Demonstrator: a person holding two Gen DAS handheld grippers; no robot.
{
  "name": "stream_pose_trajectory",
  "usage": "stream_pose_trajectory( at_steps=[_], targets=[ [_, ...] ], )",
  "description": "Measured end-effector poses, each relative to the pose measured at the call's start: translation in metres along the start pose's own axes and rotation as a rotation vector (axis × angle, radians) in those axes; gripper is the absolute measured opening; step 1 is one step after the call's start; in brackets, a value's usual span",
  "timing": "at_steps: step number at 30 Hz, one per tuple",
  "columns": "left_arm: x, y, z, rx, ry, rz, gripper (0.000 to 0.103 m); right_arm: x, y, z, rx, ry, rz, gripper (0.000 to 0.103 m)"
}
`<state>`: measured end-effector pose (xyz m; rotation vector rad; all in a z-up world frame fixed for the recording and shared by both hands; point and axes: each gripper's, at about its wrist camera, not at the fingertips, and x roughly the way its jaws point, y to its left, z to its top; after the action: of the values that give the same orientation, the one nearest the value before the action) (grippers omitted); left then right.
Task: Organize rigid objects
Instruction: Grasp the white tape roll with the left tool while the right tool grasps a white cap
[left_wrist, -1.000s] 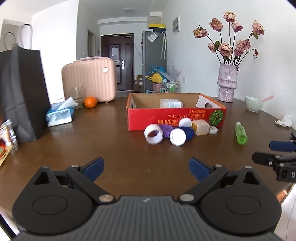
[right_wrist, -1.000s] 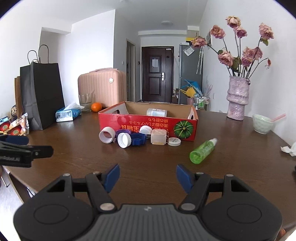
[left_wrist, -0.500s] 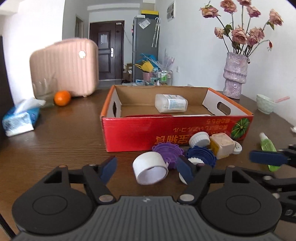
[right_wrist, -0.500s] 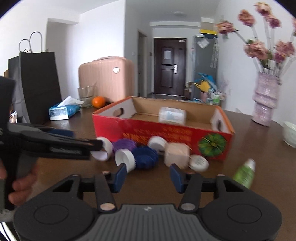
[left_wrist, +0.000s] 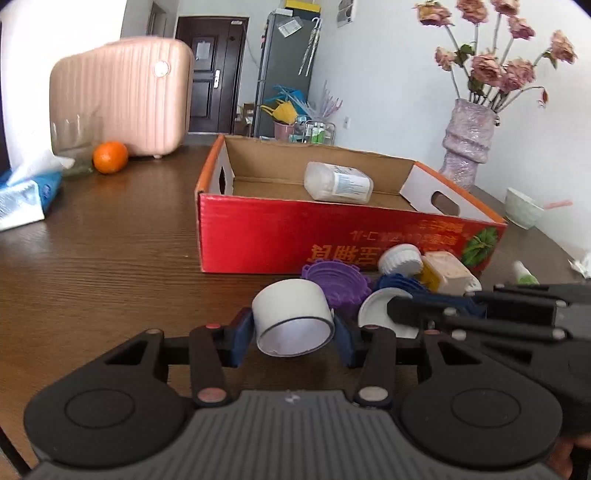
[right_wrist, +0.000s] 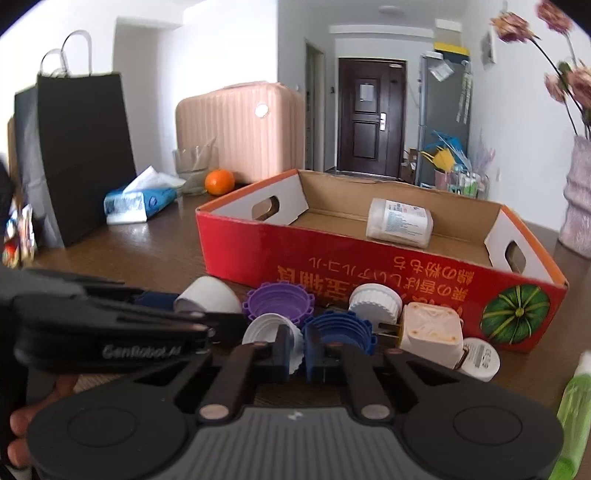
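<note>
At the far left of the wooden table a tissue pack, an orange and a pink suitcase are seen. The red cardboard box is placed at the centre, with a pale plastic bottle laid inside. A white cup-shaped cap, lying on its side, is pinched by the left gripper, whose jaws have just been closing. Beside it, the rim of a white ribbed lid is clamped by the right gripper, its jaws just pressed together. Purple and blue lids are crowded against it. A beige plug and green bottle are found rightward.
</note>
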<state>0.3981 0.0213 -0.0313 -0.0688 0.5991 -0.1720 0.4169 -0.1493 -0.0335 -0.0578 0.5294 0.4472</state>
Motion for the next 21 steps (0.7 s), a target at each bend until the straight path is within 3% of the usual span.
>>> stream_pose_trajectory(
  at_steps=[3,8,11,15,18,21],
  targets=[
    [-0.032,-0.006,-0.011,0.042,0.012,-0.039,0.047,-0.024,-0.002,-0.007,0.022,-0.001,0.013,0.008],
    [-0.075,-0.021,-0.036,0.075,0.142,-0.207,0.047,-0.073,-0.016,-0.036,0.149,0.076,0.029,0.008],
    [-0.087,-0.037,-0.042,0.138,0.162,-0.245,0.047,-0.095,-0.023,-0.054,0.23,0.112,0.05,0.008],
    [-0.062,-0.054,-0.046,0.166,0.203,-0.195,0.052,-0.109,-0.023,-0.066,0.237,0.102,0.017,0.011],
    [-0.051,-0.06,-0.047,0.166,0.143,-0.105,0.075,-0.112,-0.032,-0.07,0.278,0.074,-0.054,0.016],
    [-0.056,-0.06,-0.049,0.172,0.11,-0.113,0.082,-0.123,-0.04,-0.073,0.28,0.035,-0.103,0.02]
  ],
)
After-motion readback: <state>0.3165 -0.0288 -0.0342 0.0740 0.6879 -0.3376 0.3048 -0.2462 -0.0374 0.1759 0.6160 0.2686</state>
